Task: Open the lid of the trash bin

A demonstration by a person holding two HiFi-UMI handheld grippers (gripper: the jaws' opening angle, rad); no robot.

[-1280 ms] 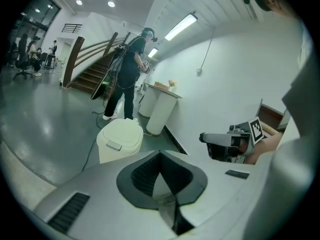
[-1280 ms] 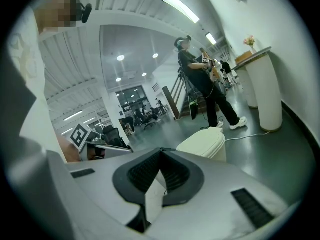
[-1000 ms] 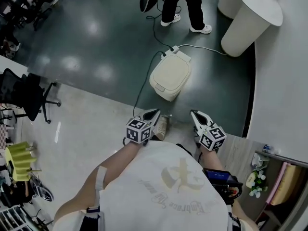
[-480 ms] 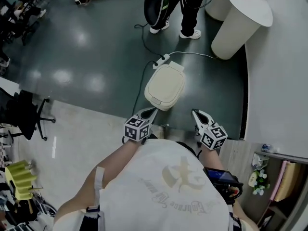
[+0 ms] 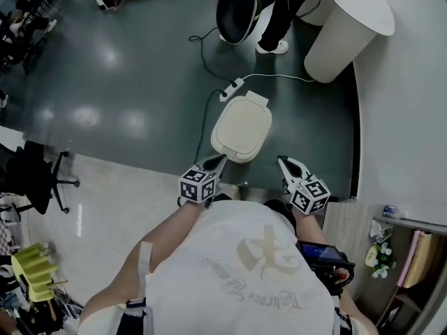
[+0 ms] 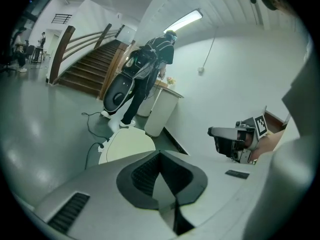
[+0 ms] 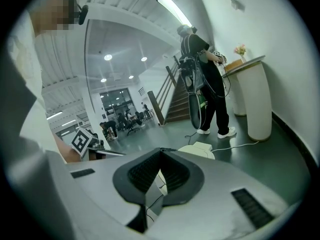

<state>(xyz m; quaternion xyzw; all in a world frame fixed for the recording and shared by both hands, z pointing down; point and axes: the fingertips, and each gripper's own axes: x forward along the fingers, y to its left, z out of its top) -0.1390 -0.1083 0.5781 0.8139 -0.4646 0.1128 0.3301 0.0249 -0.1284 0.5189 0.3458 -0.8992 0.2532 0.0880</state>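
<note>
The cream trash bin (image 5: pixel 242 128) stands on the dark floor in the head view, its lid down. My left gripper (image 5: pixel 221 159) is held just short of the bin's near left corner, jaws together with nothing in them. My right gripper (image 5: pixel 281 161) hangs to the right of the bin's near side, also shut and empty. Neither touches the bin. The left gripper view shows the bin's lid (image 6: pixel 127 145) beyond the closed jaws (image 6: pixel 160 153) and the right gripper (image 6: pixel 235 140) off to the right. In the right gripper view the bin (image 7: pixel 198 149) peeks over the closed jaws (image 7: pixel 160 150).
A power strip (image 5: pixel 232 88) with cables lies just behind the bin. A person carrying a dark bag (image 5: pixel 241 5) stands further back beside a white round pedestal (image 5: pixel 346 30). A pale wall base (image 5: pixel 398 117) runs along the right. An office chair (image 5: pixel 31 176) is at far left.
The bin has come closer to both grippers and sits more centred in the view. The person at the back has shifted with the bag. Both grippers stay shut.
</note>
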